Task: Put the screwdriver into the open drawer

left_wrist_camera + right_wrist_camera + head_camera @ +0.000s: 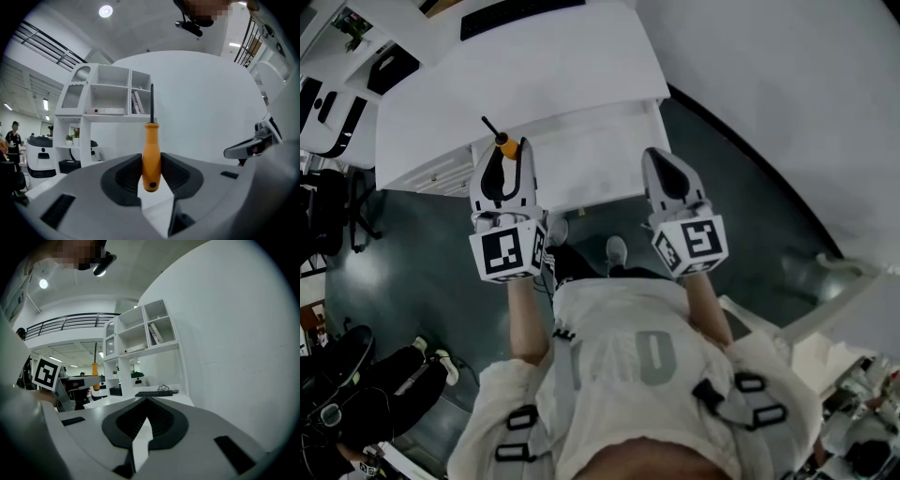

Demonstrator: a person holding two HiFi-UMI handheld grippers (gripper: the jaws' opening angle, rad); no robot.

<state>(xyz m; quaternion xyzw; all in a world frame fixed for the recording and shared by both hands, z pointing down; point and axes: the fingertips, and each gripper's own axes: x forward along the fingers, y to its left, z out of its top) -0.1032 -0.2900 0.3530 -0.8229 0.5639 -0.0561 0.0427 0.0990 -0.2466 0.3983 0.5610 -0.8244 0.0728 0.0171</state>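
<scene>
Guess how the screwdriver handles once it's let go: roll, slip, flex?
Likely rigid: the screwdriver stands straight up from the left tongs, shaft unbent. The smooth, rounded orange handle would probably roll on a flat surface. Pinched only near the handle's butt, with the shaft above, it may pivot or slip if jostled.

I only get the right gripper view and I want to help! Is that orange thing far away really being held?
Observer: Yes. The left gripper view shows the left gripper with its jaws pressed on the screwdriver by its orange handle, shaft pointing up.
Operator: Where's the drawer?
Observer: The head view shows the open drawer just ahead of the person, pulled out from the white desk.
Operator: Is the screwdriver in it?
Observer: No. In the head view it hangs in the jaws by the drawer's near left corner.
</scene>
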